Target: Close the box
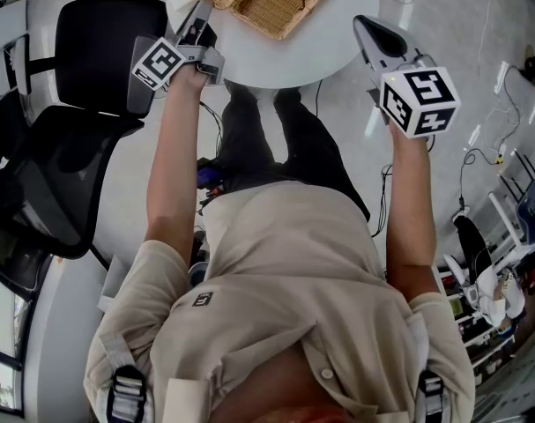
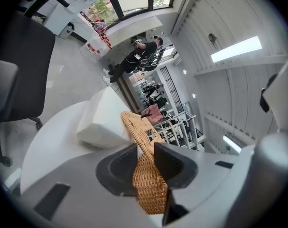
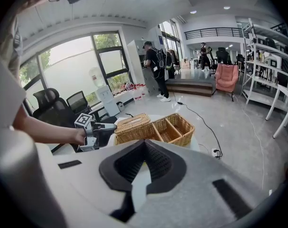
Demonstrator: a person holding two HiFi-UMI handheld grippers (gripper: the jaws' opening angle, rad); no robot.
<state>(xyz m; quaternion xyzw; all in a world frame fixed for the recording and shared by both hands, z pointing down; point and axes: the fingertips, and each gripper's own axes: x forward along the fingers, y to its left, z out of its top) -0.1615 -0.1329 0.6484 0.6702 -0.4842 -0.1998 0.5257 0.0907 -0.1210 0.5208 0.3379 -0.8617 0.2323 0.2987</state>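
Your left gripper (image 1: 200,11) is clamped on the wicker lid (image 2: 148,189) at the box's left end. Your right gripper (image 1: 362,25) hangs closed and empty. The box (image 3: 185,137) lies lengthwise left to right.

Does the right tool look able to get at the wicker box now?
Probably yes: nothing stands between the right tool and the wicker box, and the left tool grips only the lid at the other end.

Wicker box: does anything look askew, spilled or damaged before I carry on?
Nothing looks spilled or damaged. Only the lid stands out: it covers just the left end of the wicker box, with the left gripper clamped on its edge, and the two compartments beside it are open.
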